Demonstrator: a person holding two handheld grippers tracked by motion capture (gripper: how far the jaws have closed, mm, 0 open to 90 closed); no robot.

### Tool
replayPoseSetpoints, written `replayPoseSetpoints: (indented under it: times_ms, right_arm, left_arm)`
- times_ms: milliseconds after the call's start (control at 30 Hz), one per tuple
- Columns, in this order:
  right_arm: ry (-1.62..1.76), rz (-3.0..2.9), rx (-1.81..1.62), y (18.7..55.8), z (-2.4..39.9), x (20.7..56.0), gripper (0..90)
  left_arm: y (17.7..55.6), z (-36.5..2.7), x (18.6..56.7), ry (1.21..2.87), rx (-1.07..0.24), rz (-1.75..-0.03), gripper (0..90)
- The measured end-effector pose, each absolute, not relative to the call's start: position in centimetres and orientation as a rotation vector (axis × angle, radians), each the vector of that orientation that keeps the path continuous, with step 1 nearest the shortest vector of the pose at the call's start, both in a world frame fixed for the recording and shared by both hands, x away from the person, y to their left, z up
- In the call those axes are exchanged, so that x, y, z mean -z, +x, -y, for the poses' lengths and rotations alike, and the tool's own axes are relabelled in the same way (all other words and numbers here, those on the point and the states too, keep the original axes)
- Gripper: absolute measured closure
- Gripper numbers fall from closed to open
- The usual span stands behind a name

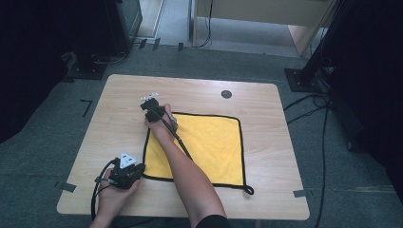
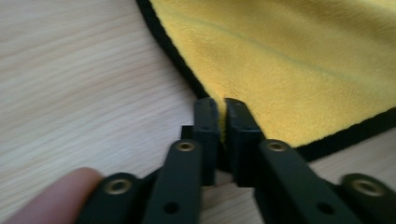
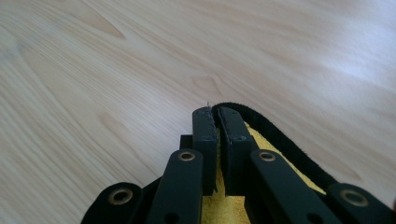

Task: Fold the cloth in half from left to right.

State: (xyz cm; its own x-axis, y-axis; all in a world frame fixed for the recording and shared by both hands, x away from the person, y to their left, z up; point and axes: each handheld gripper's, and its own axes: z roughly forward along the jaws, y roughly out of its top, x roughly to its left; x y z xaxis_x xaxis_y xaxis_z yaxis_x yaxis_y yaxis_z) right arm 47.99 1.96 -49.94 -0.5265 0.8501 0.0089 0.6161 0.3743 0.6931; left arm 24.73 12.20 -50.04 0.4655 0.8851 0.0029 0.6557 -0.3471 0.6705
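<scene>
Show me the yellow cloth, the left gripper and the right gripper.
yellow cloth (image 1: 214,147), high view, bare middle of the fabric.
left gripper (image 2: 222,108), left gripper view, between its fingertips.
right gripper (image 3: 215,115), right gripper view, between its fingertips.

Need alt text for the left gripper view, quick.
Left tongs, shut on the black-edged corner of a yellow cloth, pinch it against a pale wooden table. A fingertip shows at the lower left.

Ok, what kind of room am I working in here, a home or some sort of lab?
Most likely a lab or recording studio, not a home. A bare wooden table stands on grey carpet, with black equipment stands around it, loose cables on the floor and tape marks beside the table.
</scene>
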Motion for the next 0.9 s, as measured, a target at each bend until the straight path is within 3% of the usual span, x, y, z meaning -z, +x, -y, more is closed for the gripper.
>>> replayPoseSetpoints:
  times_ms: [200, 367, 567, 900]
  right_arm:
    - [1.211, -2.304, -1.154, 48.2, -3.6, 46.3, 86.7]
    - [1.148, -2.289, -1.225, 47.2, -2.2, 44.2, 86.7]
    - [1.163, -2.274, -1.250, 45.6, 5.8, 43.1, 86.3]
    - [1.398, -2.162, -1.241, 44.6, 19.0, 44.7, 86.2]
  left_arm:
    - [23.2, -15.1, 46.5, 1.925, -0.562, -1.244, 88.0]
    - [22.1, -14.2, 44.9, 1.865, -0.518, -1.159, 88.0]
    - [21.8, -7.8, 45.3, 1.952, -0.442, -1.008, 88.0]
    - [23.4, 3.3, 46.5, 2.042, -0.295, -0.856, 88.0]
